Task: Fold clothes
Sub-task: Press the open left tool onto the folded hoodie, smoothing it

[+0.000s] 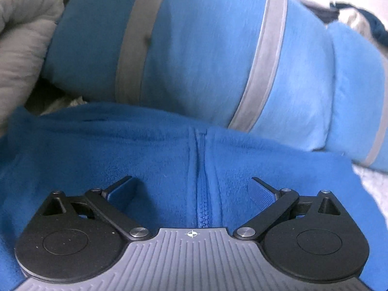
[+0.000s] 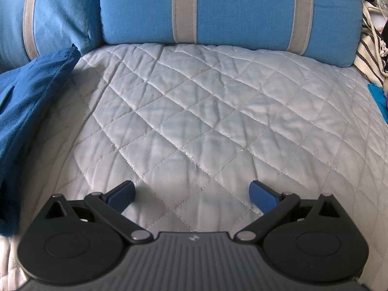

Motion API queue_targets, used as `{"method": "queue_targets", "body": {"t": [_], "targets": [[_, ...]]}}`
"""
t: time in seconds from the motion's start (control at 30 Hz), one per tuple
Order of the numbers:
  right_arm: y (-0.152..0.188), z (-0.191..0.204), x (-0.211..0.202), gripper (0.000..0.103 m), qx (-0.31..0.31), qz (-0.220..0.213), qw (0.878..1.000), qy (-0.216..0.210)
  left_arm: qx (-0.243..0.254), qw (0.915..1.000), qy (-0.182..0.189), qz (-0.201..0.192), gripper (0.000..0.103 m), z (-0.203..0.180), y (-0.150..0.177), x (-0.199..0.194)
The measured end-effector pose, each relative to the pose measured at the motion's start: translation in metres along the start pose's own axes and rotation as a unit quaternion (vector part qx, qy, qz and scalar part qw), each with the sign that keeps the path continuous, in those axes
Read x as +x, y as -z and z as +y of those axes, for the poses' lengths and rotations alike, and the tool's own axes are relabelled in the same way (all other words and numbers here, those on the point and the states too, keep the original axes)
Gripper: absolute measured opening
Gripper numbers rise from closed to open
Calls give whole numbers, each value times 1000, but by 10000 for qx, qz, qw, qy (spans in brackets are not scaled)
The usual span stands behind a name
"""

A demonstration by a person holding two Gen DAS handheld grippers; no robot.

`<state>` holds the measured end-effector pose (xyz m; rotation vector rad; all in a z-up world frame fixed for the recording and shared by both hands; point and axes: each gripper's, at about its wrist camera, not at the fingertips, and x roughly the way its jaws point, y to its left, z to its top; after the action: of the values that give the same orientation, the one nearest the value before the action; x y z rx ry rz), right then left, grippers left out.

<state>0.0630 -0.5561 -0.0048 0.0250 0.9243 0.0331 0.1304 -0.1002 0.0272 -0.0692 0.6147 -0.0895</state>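
A bright blue fleece jacket (image 1: 101, 150) with a zipper (image 1: 202, 194) fills the lower half of the left wrist view. My left gripper (image 1: 191, 189) hovers open right over it, its fingers on either side of the zipper line, holding nothing. In the right wrist view my right gripper (image 2: 191, 194) is open and empty above the white quilted bedspread (image 2: 206, 111). A dark blue garment (image 2: 31, 97) lies crumpled at the left edge, apart from the right gripper.
Light blue pillows with grey stripes (image 2: 228, 9) (image 1: 206, 53) lie along the head of the bed. A beige padded cover (image 1: 21, 38) bulges at the far left. Striped fabric (image 2: 371, 55) and clutter sit beyond the bed's right edge.
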Motion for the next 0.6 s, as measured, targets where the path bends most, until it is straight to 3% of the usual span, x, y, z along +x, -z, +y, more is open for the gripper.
{"method": "queue_targets", "body": {"t": [0.27,0.6], "targets": [[-2,2,0,102,28,77,10000,48,375,9964,-264,712,103,-6,0,27],[2,-1,-7,102,107,309,9994,-68,433,9967,-278,632,103,-6,7,27]]}}
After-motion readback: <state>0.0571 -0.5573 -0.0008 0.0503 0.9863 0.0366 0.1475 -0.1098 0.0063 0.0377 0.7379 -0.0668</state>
